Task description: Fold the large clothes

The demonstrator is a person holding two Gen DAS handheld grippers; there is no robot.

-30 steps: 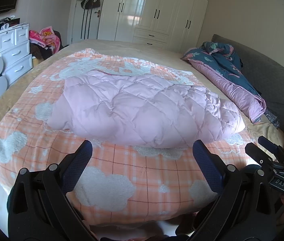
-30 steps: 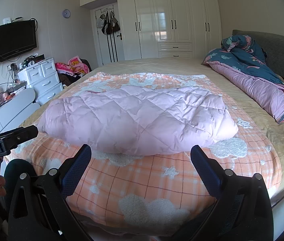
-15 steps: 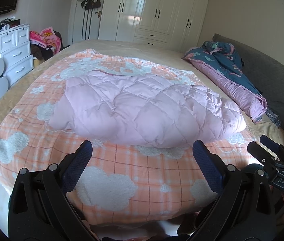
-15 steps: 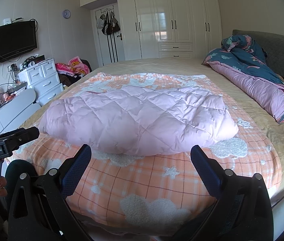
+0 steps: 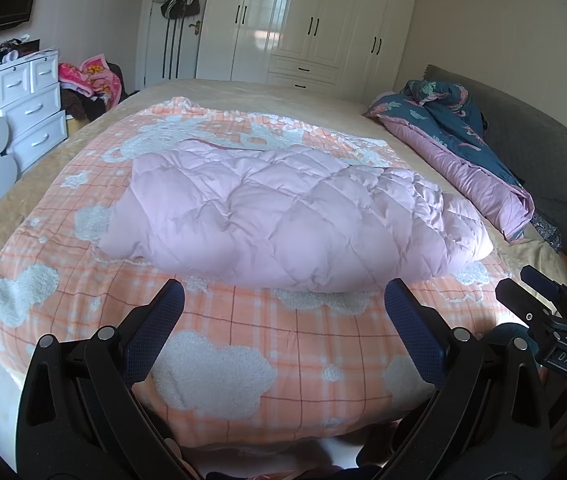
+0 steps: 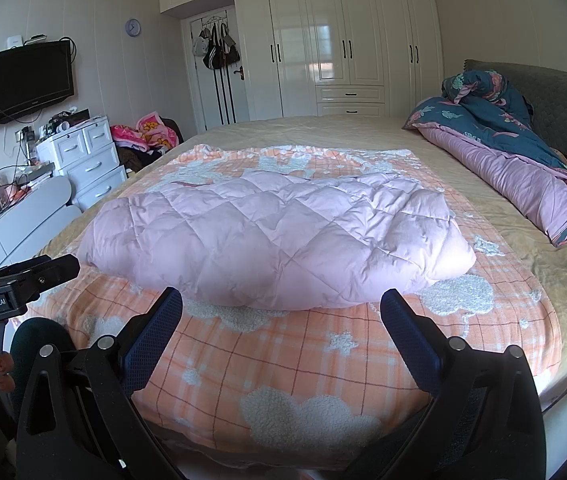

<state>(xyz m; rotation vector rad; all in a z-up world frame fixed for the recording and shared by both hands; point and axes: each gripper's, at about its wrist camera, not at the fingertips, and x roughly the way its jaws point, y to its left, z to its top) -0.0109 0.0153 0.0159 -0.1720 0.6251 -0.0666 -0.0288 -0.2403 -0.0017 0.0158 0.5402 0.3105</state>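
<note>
A pale pink quilted puffer garment (image 5: 287,216) (image 6: 271,236) lies folded into a thick bundle on an orange checked blanket with white clouds (image 5: 223,344) (image 6: 283,360) spread over the bed. My left gripper (image 5: 283,300) hovers open at the near edge of the bed, short of the bundle, holding nothing. My right gripper (image 6: 281,304) is also open and empty, in front of the bundle's near edge. Each gripper shows at the side of the other's view: the right gripper (image 5: 551,320), the left gripper (image 6: 23,284).
A rolled blue and purple duvet (image 5: 459,148) (image 6: 523,160) lies along the right by a grey headboard (image 6: 555,100). White drawers (image 5: 31,108) and a white rounded surface (image 6: 19,224) stand left. White wardrobes (image 6: 343,48) fill the far wall; a TV (image 6: 29,80) hangs on the left wall.
Both grippers drifted very slightly; the pink bundle lies as before. Nothing taken hold of or let go.
</note>
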